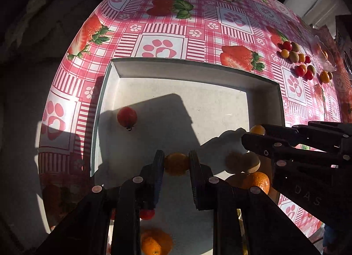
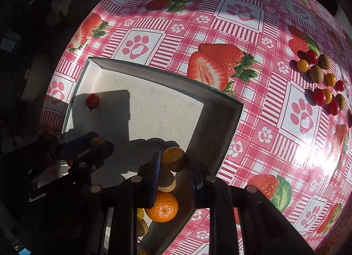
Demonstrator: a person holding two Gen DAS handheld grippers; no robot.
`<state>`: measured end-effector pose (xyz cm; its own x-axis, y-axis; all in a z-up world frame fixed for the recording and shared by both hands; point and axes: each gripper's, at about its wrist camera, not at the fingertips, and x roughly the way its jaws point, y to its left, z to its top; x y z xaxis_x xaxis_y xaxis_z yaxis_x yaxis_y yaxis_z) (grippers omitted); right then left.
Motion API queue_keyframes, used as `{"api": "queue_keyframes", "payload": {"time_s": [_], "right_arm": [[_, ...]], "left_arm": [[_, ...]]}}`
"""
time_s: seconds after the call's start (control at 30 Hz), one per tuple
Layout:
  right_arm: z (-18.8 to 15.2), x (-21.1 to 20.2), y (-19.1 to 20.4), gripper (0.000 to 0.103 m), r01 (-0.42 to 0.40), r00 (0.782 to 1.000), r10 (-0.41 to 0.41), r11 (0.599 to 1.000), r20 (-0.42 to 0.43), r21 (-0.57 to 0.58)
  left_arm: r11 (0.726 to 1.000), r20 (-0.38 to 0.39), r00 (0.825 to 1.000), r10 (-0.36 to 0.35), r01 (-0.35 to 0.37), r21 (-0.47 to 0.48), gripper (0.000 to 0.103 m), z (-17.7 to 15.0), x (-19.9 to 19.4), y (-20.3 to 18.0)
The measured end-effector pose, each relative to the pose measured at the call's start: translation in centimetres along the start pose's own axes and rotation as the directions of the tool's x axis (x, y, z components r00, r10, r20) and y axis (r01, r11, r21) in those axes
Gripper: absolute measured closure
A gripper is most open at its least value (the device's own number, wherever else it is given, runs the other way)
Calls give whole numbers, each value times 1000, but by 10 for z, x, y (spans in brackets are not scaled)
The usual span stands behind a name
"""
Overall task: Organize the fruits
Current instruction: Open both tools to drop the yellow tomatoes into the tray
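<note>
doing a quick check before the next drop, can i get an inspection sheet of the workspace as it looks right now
surface: table under a pink checked cloth printed with strawberries and paw prints, sunlit with hard shadows
job's things: white tray holding a red tomato, a mandarin and a few other fruits near its close edge; loose pile of small fruits red, yellow and green, on the cloth to the right
clutter: nothing seen
grippers: left claw shut on a small orange fruit over the tray; right claw shut on a small yellow-orange fruit over the tray's right corner
cables: nothing seen
surroundings: dark, unclear
</note>
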<state>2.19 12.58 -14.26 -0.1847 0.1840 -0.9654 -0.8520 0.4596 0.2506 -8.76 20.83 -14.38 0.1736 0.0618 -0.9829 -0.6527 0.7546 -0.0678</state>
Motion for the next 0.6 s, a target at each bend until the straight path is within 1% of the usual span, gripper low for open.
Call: {"api": "queue_keyframes", "payload": {"time_s": [0.13,0.17,0.2,0.23,0.27,0.3,0.33,0.37,0.43,0.47,0.5,0.53,0.57,0.6], "right_arm": [[1,13,1,78,9,1000,-9,1000,-28,-13],[1,13,3,76,10,1000,-11,1000,-25,-26],[2,14,5,71,6,999,-7,999,-31,-36],[3,15,6,71,2,999,-4,999,-38,-44],[4,15,7,70,2,999,-4,999,-45,-47],[5,15,7,66,9,999,-11,999,-49,-43],[6,15,5,66,13,999,-14,999,-51,-33],[6,13,3,63,-5,999,4,1000,-49,-18],[8,4,2,55,-29,999,29,1000,-37,-3],[7,1,5,48,-33,999,33,999,-29,-8],[7,-5,6,38,-30,999,30,999,-23,-16],[8,-11,6,33,-11,1000,11,1000,-15,-21],[7,-16,6,30,-12,1000,12,1000,-3,-22],[8,-22,7,25,-21,1000,21,1000,7,-16]], "left_arm": [[1000,-15,1000,-3,3,2,79,0,4,-1],[1000,-19,1000,-2,3,3,77,0,5,-1],[1000,-25,1000,4,-4,0,74,0,6,-2],[1000,-28,999,23,-23,-6,68,0,7,-1],[999,-31,999,41,-42,-14,59,0,8,0],[998,-31,998,59,-60,-28,54,-1,7,3],[996,-32,997,69,-70,-47,43,-2,6,7],[995,-35,997,68,-70,-65,38,-3,5,11],[994,-38,998,59,-62,-90,37,-4,2,18],[993,-36,997,64,-67,-94,37,-5,0,20],[992,-33,997,73,-76,-97,36,-5,-3,22],[991,-33,996,87,-90,-103,27,-7,-5,25],[989,-34,995,93,-97,-112,18,-8,-7,28],[990,-32,998,61,-65,-123,17,-9,-10,30]]}}
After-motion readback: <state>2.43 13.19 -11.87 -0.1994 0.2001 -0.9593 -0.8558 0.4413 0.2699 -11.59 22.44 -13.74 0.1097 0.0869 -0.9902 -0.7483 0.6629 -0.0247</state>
